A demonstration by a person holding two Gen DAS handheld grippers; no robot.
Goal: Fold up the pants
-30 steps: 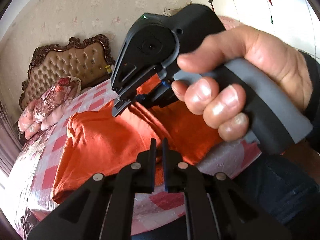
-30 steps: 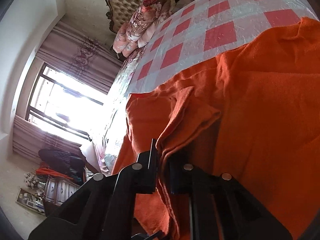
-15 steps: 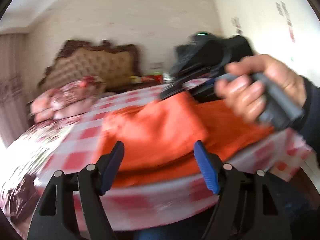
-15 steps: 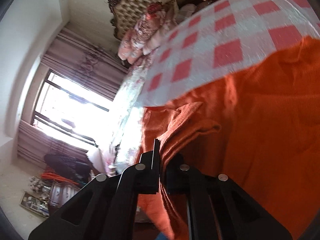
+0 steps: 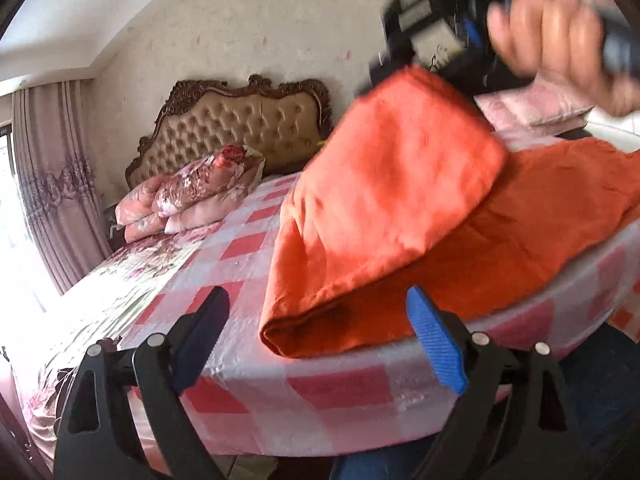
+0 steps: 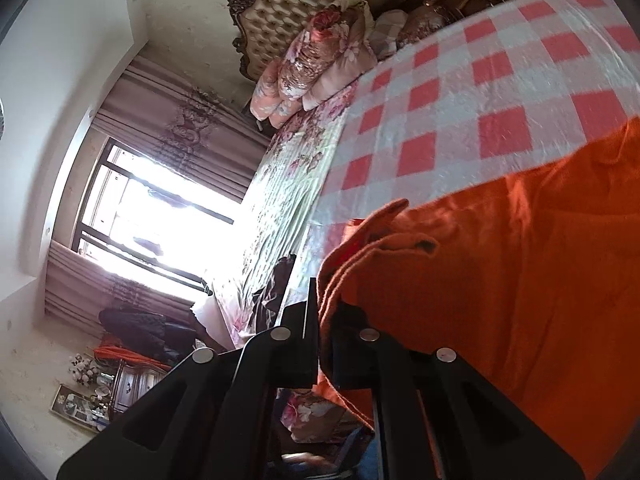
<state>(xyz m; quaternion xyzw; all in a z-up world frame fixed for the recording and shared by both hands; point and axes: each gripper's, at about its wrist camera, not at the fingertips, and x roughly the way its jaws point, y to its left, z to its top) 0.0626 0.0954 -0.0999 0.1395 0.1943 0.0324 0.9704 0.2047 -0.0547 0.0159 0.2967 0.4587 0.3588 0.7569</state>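
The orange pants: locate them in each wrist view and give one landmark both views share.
Left wrist view: the orange pants fill the centre and right, on the checked bedspread, one end lifted by the right hand-held gripper at top right.
Right wrist view: they cover the lower right, a bunched edge clamped in that gripper at bottom centre.
Shared landmark: the tufted headboard.

Orange pants [image 5: 384, 208] on a red-and-white checked bedspread [image 5: 256, 240]; floral pink pillows [image 5: 192, 196].
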